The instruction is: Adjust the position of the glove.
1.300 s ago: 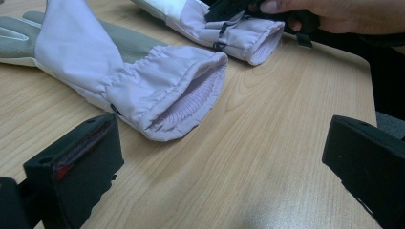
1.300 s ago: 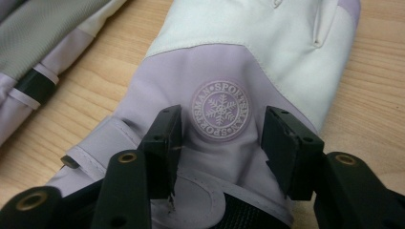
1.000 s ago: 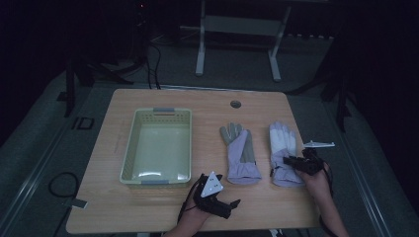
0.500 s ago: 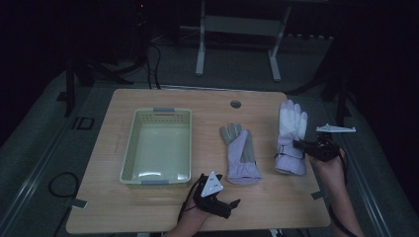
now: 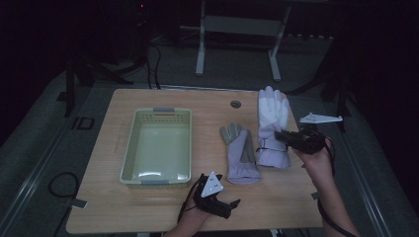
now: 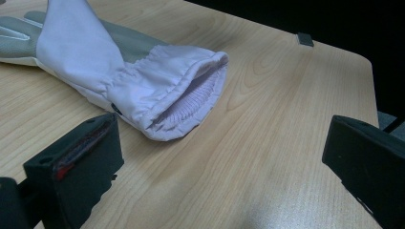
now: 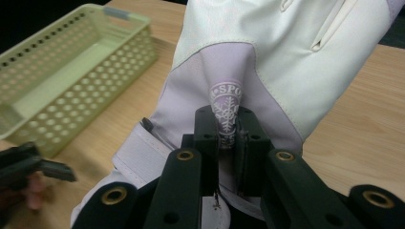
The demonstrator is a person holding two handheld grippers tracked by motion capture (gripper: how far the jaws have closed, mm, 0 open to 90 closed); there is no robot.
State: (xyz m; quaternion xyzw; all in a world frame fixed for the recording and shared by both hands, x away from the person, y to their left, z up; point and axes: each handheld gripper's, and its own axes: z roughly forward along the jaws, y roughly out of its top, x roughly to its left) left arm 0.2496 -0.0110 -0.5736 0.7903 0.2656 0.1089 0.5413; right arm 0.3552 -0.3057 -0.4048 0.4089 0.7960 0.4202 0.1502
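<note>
Nearest the table's (image 5: 148, 212) front edge, left gripper (image 5: 217, 203) resting low in a hand, jaws spread wide with nothing between them; seen along them in the left gripper view, bare wood and, just beyond the left jaw, the open ribbed cuff of the lying glove (image 6: 143, 90). Flat on the wood just past that gripper in the high view, lying glove (image 5: 240, 153), grey palm up, fingers pointing away from the person. To its right, right gripper (image 5: 284, 139) clamped tight on a pinch of fabric at the back of the held glove (image 5: 272, 123), the printed snowflake badge squeezed between the pads in the right gripper view (image 7: 225, 129). Held glove raised off the table, cuff hanging lowest with its strap (image 7: 138, 155) showing, white fingers standing up and away toward the far edge. Left of both gloves and well apart from them, pale green basket (image 5: 129, 148), perforated walls, grey handles at each end. Farther back, a round grommet (image 5: 235, 104) near the far edge, and behind the table a metal stand (image 5: 237, 44) on dark floor.
</note>
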